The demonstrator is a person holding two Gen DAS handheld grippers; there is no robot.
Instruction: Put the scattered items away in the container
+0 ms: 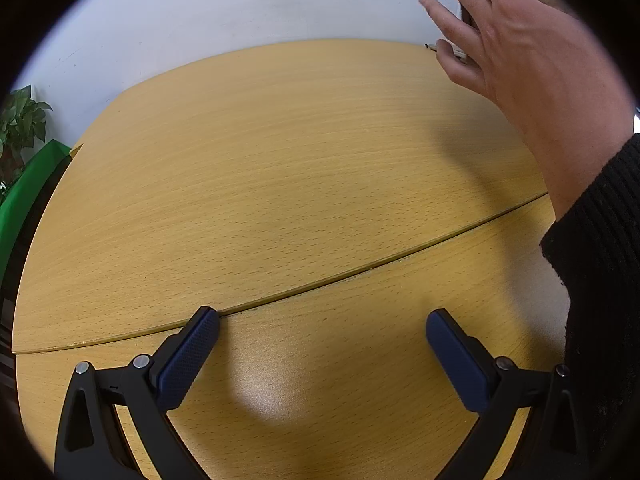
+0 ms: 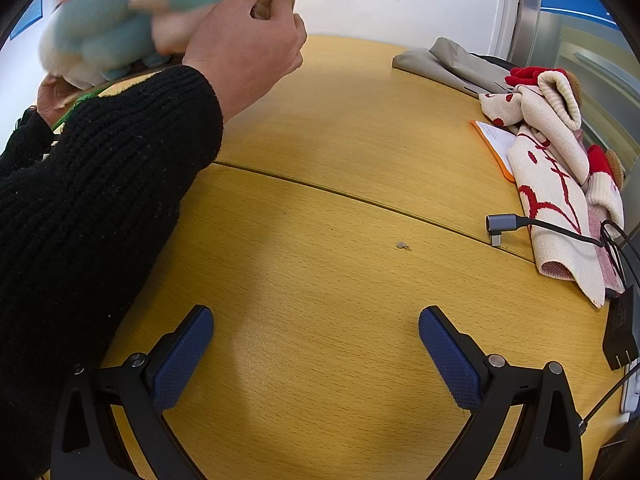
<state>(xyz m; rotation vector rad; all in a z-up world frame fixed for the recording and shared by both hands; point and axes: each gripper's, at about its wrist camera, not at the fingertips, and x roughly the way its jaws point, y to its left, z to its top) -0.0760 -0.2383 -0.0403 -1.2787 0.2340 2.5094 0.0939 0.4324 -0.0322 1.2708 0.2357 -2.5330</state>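
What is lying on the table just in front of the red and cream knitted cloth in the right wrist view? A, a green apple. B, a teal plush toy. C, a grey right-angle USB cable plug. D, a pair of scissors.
C: a grey right-angle USB plug lies on the wooden table, its black cable running back over the red and cream knitted cloth; the teal plush toy is held up in bare hands, off the table.

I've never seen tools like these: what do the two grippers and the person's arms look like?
Each gripper, left and right, has black angular arms with silver screws and two dark blue, dimpled pads. The person wears a black ribbed knit sleeve. No cable shows on the grippers.
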